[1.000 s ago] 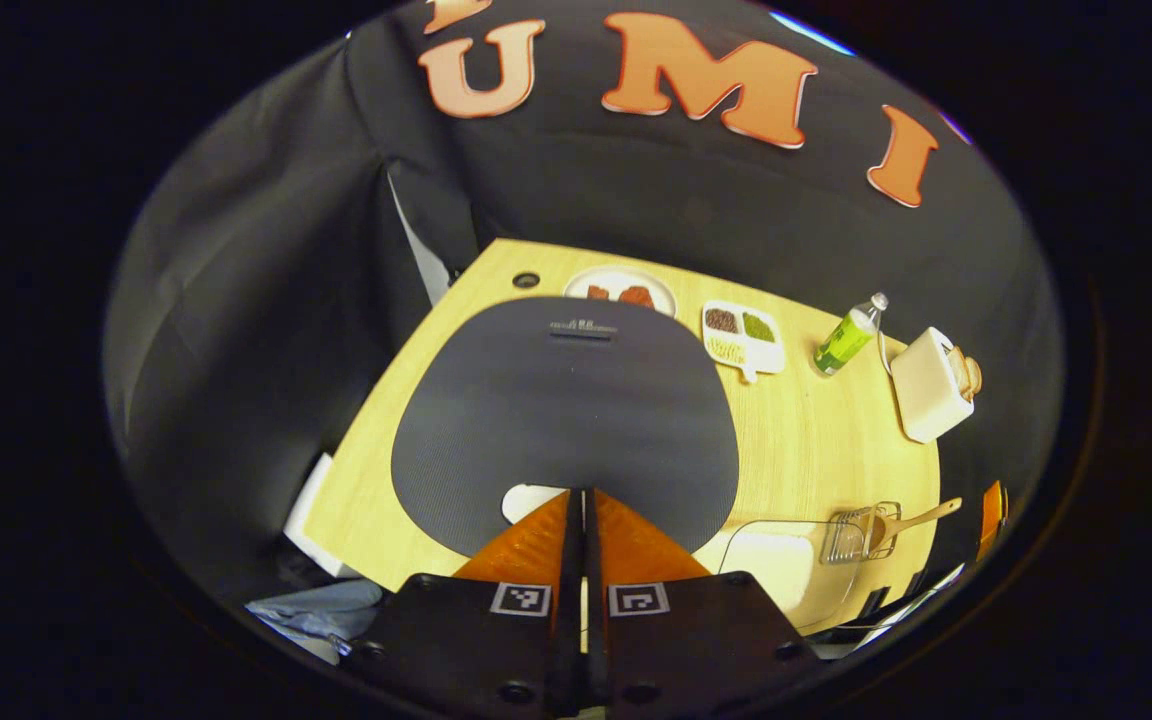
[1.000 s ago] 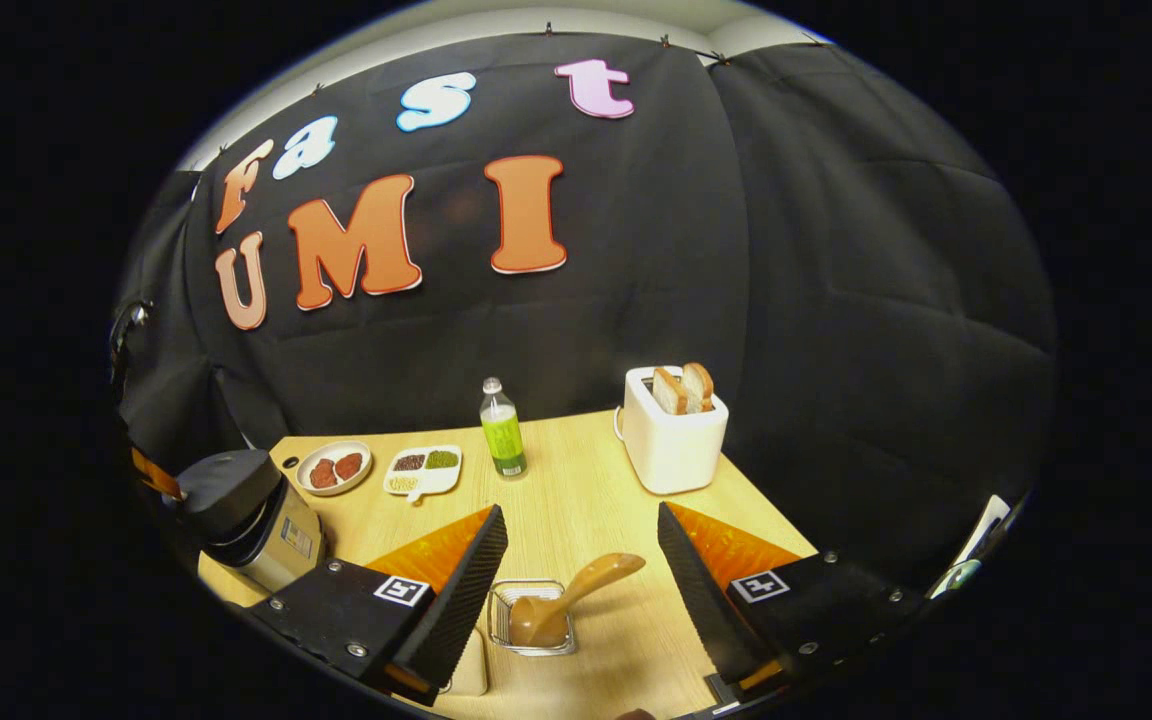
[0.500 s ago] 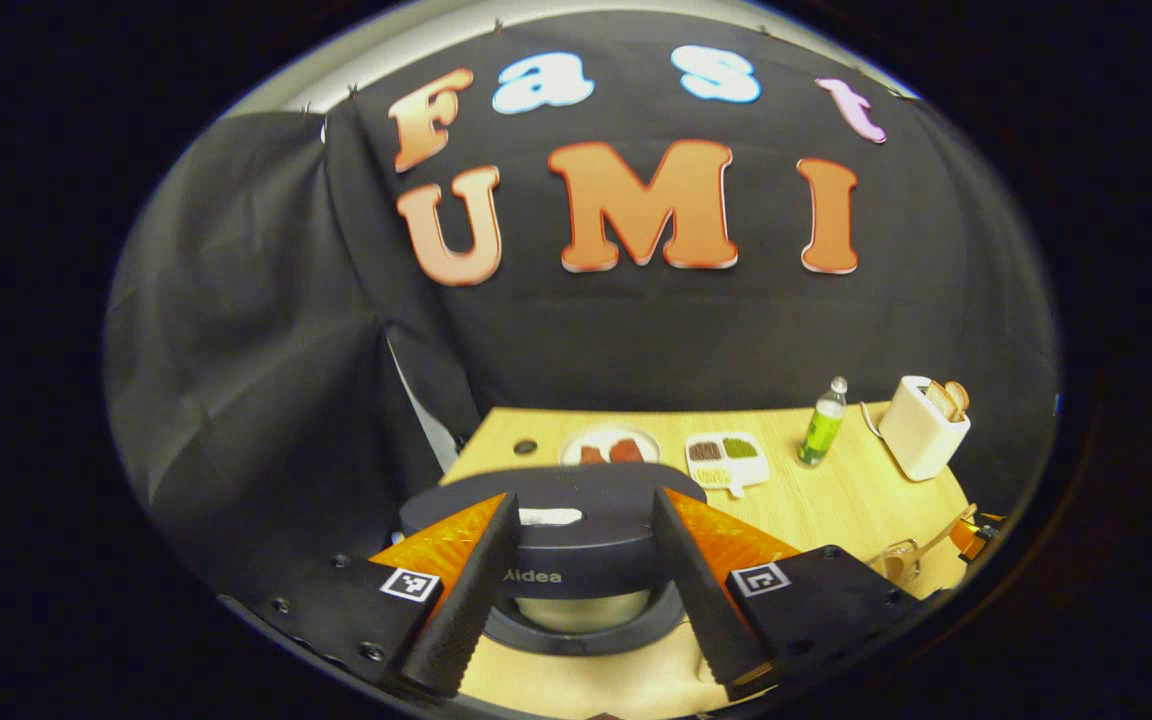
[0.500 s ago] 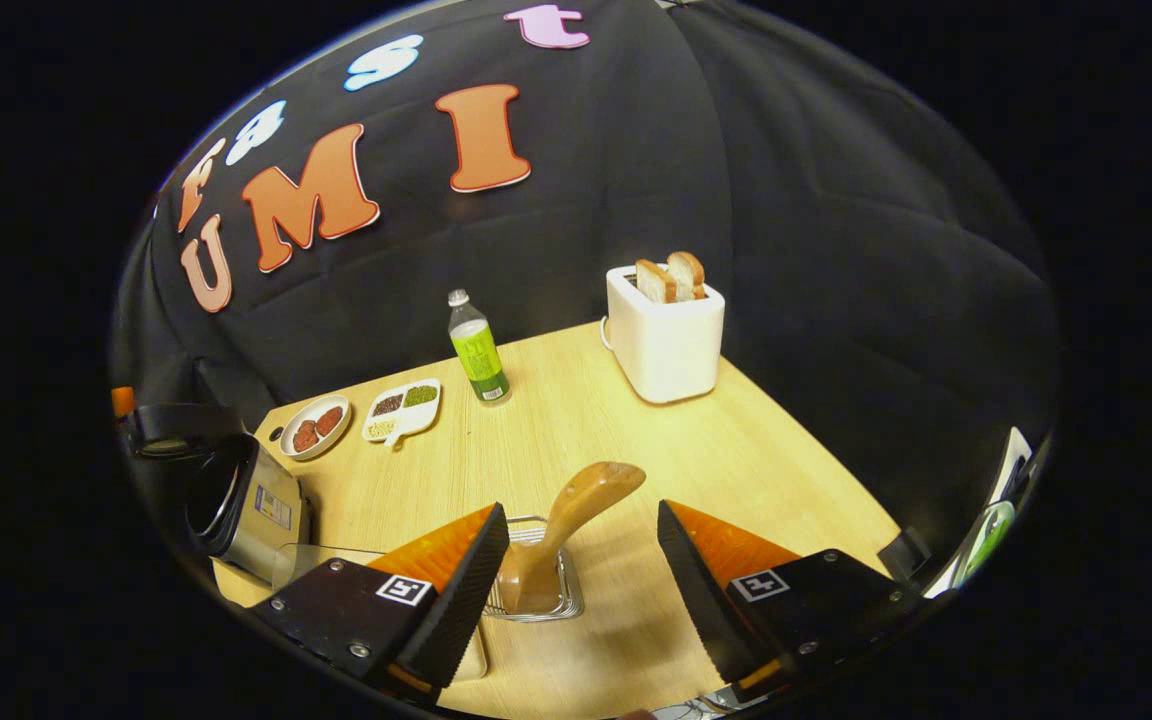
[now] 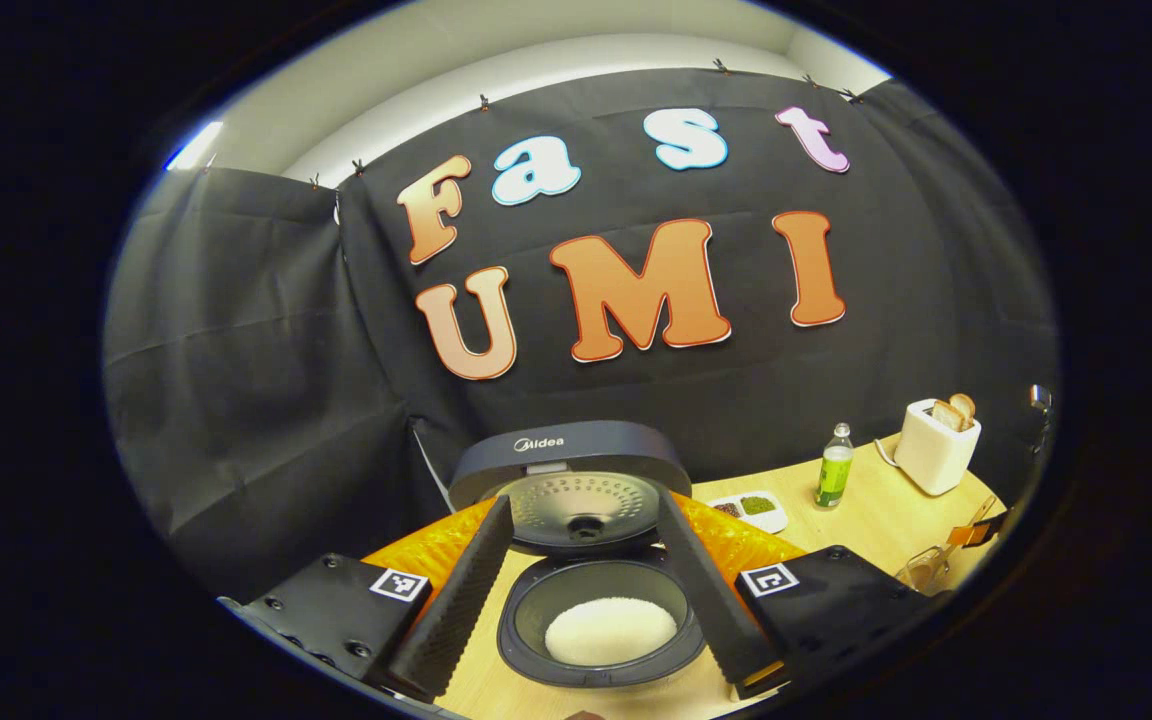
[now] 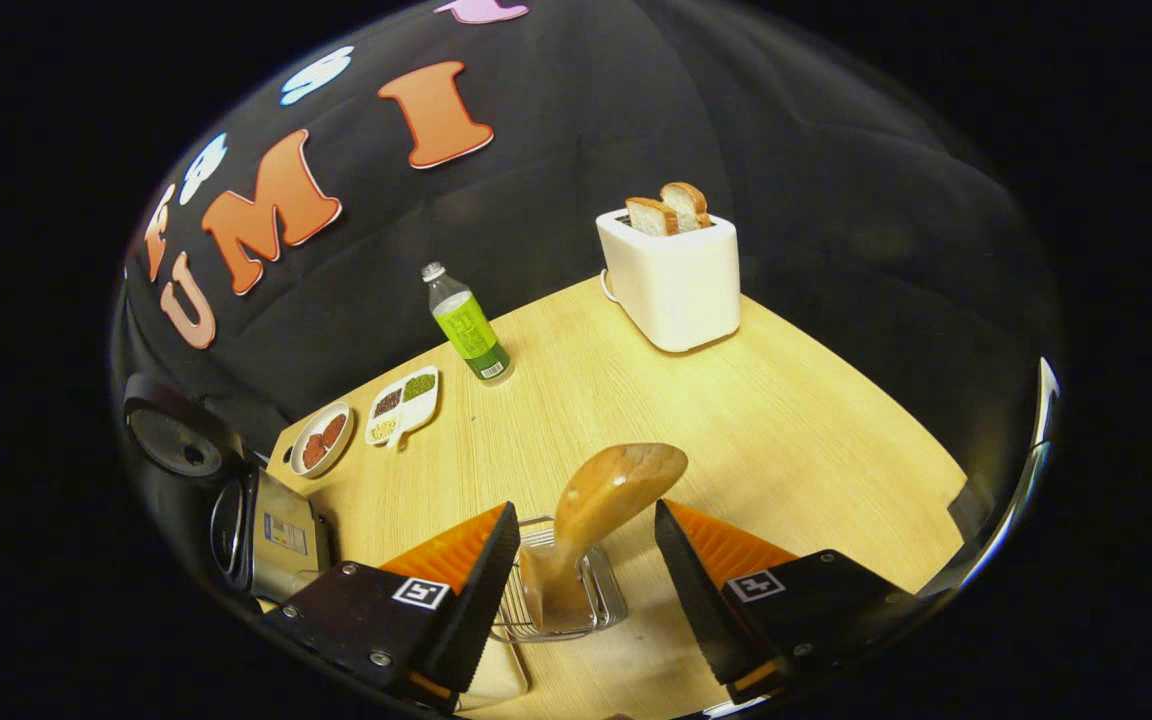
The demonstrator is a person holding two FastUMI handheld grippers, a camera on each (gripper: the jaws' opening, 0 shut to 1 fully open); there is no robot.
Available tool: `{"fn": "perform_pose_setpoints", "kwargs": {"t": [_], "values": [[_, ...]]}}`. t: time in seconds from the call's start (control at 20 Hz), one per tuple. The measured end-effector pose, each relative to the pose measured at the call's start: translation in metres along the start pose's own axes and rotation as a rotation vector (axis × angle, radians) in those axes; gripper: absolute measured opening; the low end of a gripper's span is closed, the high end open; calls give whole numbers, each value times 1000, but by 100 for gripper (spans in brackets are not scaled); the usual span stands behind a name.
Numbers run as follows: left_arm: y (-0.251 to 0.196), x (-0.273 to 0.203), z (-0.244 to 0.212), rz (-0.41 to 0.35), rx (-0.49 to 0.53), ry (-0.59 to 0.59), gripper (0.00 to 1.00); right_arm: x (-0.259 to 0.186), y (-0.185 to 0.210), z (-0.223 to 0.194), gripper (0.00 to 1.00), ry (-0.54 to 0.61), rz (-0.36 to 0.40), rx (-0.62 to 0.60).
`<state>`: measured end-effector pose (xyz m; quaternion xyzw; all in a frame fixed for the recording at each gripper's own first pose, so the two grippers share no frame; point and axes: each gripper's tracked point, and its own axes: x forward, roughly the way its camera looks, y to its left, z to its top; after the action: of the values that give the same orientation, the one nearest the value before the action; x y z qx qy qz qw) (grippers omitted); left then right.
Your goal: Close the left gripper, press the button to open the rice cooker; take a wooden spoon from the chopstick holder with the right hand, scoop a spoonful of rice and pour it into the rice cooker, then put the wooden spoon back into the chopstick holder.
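The rice cooker [image 5: 596, 655] stands with its dark lid [image 5: 570, 455] raised, and white rice lies in its inner pot. My left gripper [image 5: 582, 500] is open just in front of it, one finger on each side of the pot, holding nothing. In the right gripper view the wooden spoon [image 6: 608, 492] stands bowl-down in the wire chopstick holder [image 6: 596, 610], its handle leaning up and to the right. My right gripper [image 6: 582, 508] is open with the handle between its fingers, which stand apart from it. The cooker [image 6: 271, 530] shows at far left.
At the table's back stand a white toaster [image 6: 676, 280] with two bread slices and a green bottle [image 6: 466, 325]. A divided tray [image 6: 401, 405] and a small plate [image 6: 319, 438] lie near the cooker. A pale container [image 6: 498, 676] sits beside the holder.
My left gripper, shut over the closed lid a second ago, has opened and drawn back, and the lid has swung up. My right gripper has come down around the spoon handle.
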<state>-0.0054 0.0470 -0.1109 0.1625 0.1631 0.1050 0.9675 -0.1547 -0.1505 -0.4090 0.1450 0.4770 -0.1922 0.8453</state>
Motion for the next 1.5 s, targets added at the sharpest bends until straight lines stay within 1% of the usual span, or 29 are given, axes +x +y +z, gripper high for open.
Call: {"fn": "perform_pose_setpoints", "kwargs": {"t": [0.05, 0.1, 0.15, 0.2, 0.25, 0.3, 0.4, 0.45, 0.5, 0.8, 0.85, 0.9, 1.1, 1.3, 1.35, 1.4, 1.45, 1.5], "values": [[0, -1, -2, 4, 3, 5, 92, 4, 2, 1, 83, 2, 2, 19], [-1, -4, -4, 3, 5, 11, 92, 6, 3, 3, 79, -3, 3, 31], [0, -6, -5, 6, 6, 15, 100, 9, 3, 2, 75, -3, -3, 31], [-1, -7, -6, 7, 8, 14, 100, 9, 2, 0, 67, -3, -11, 26], [-1, -9, -6, 7, 10, 13, 100, 11, 4, 1, 63, -7, -14, 24], [-1, -10, -8, 7, 13, 14, 100, 10, 4, 1, 51, -9, -19, 29], [-2, -11, -11, 7, 22, 19, 100, 12, 0, -3, 39, 2, -52, 47], [-3, -11, -12, 3, 24, 23, 100, 11, 3, -2, 28, 0, -45, 64], [-3, -11, -14, 2, 25, 26, 100, 10, 4, -1, 23, 0, -42, 76], [-2, -9, -23, -7, 12, 44, 100, -3, 19, 6, 14, -57, -24, 14], [-1, -8, -24, -10, 5, 45, 96, -7, 22, 10, 14, -66, -21, 10], [-1, -8, -26, -14, -1, 49, 100, -13, 25, 14, 13, -81, -11, 9], [4, -6, -28, -20, -29, 55, 100, -40, 40, 42, 13, -163, 19, -11], [10, -5, -36, -31, -73, 67, 100, -79, 63, 69, 13, -241, 72, -30], [12, -4, -37, -32, -89, 66, 92, -90, 73, 72, 13, -248, 97, -32], [12, -4, -39, -35, -105, 68, 94, -97, 82, 72, 13, -249, 122, -36], [14, -3, -43, -34, -115, 77, 100, -104, 91, 69, 13, -243, 144, -37], [17, -1, -48, -29, -118, 87, 100, -109, 100, 65, 13, -236, 163, -41]]}}
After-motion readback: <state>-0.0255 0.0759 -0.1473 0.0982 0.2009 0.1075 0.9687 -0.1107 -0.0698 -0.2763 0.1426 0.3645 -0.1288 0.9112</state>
